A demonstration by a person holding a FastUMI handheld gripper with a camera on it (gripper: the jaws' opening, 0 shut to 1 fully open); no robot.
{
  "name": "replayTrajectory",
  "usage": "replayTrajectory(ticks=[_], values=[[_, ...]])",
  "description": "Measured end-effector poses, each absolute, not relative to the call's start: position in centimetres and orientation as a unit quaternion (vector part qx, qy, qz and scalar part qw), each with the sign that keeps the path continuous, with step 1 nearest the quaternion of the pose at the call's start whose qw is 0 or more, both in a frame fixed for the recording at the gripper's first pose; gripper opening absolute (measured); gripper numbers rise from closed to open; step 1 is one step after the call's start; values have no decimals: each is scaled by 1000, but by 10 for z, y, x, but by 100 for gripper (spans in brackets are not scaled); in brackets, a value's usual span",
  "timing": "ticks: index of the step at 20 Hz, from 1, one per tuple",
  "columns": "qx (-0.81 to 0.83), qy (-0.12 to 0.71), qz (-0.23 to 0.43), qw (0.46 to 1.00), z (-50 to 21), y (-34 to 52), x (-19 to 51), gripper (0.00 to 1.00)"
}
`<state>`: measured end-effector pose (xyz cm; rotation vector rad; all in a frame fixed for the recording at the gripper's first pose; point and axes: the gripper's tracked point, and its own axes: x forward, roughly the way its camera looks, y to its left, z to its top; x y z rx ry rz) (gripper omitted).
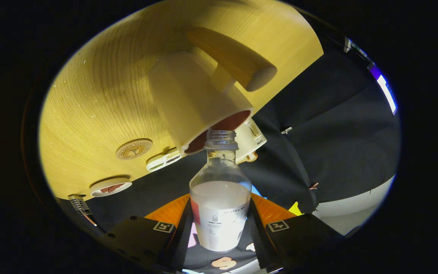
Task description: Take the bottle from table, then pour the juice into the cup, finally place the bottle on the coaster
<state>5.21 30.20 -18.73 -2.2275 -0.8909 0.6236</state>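
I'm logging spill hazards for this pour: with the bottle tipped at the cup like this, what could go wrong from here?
1. The clear uncapped plastic bottle, clamped between the tongs, has its mouth right at the rim of the cream mug with the wooden handle; a small drift could send juice onto the wooden table.
2. The neck may knock the rim and shift the mug.
3. The round cork coaster lies beside the mug, so splashes could wet it.
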Motion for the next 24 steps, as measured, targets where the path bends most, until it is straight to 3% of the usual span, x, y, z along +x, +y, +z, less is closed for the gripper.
replayTrajectory(ticks=[19,24], values=[[-848,-323,243,343,-178,294,51,73],[-844,-299,243,373,-175,292,54,73]])
